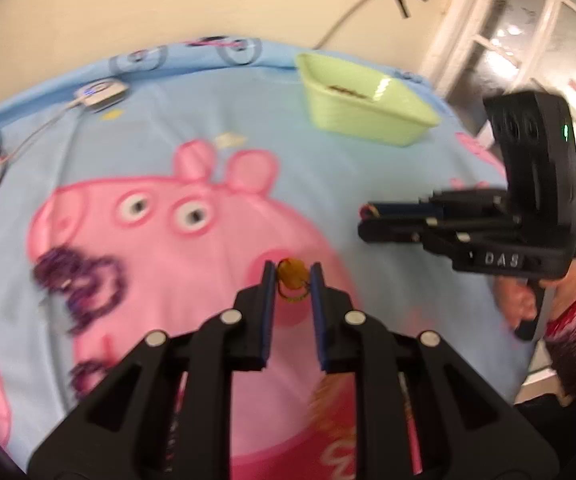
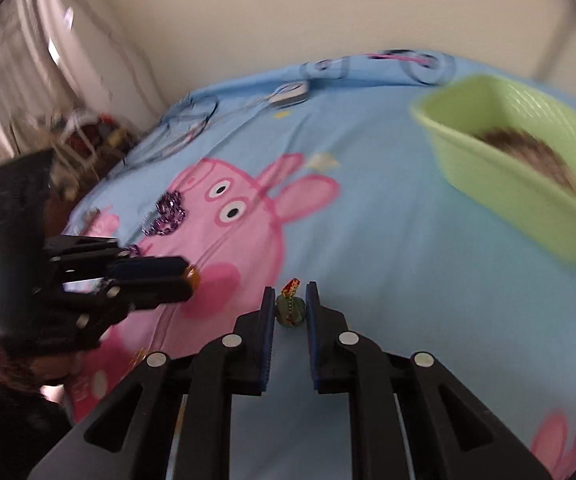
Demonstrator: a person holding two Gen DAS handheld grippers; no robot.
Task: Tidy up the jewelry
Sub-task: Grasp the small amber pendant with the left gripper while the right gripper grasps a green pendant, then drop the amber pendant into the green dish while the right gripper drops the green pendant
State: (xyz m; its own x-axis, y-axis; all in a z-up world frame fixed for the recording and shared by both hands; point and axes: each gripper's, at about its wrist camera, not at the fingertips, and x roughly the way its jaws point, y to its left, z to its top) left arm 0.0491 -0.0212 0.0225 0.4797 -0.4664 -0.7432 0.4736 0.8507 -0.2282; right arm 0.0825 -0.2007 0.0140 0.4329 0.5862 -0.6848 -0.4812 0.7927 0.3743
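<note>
Pickup step: your left gripper (image 1: 292, 276) pinches an amber pendant (image 1: 291, 278); your right gripper (image 2: 290, 300) clamps a greenish charm (image 2: 289, 309). Next, carry both to the green basket (image 2: 499, 184), upper right.

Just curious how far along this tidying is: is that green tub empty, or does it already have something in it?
Not empty. The green tub stands upright on the blue sheet, and a dark brownish heap lies inside it. Blur hides what the heap is.

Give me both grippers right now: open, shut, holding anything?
Left gripper: shut on a small orange jewelry piece at its fingertips.
Right gripper: shut on a small greenish jewelry piece with a red and yellow tip.
</note>
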